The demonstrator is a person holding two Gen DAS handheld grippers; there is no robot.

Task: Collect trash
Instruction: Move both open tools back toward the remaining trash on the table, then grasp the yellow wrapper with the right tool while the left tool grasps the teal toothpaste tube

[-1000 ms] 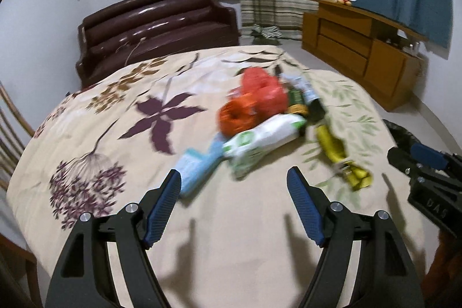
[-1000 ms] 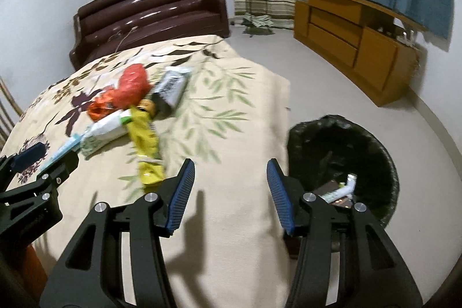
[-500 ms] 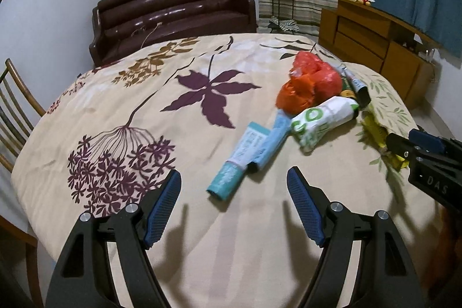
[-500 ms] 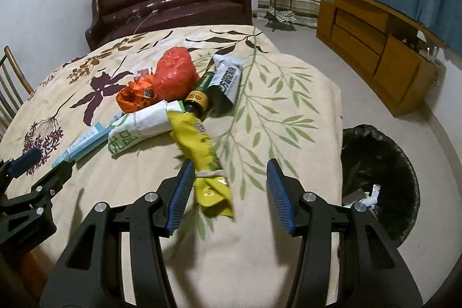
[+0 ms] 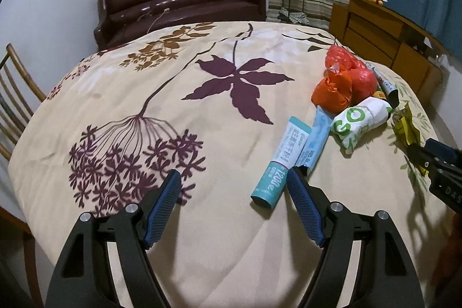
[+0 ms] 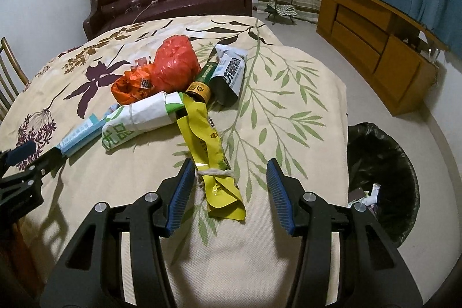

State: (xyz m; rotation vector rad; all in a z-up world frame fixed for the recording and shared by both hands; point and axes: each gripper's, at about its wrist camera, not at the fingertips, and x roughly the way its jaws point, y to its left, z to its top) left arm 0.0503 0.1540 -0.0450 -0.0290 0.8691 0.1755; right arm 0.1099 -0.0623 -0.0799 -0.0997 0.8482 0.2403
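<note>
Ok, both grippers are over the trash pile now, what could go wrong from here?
The yellow wrapper lies between the open right gripper fingers but runs under the white-green bag; lifting it may drag the pile.

The bin sits on the floor past the table edge, so a loose grip could drop the wrapper short.

The left gripper sits left of the teal tube, misaligned.

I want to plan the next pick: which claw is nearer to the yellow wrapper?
Right. The right claw has its open fingers on both sides of the yellow wrapper. The left claw is off to the wrapper's left, beside the teal tube.
</note>
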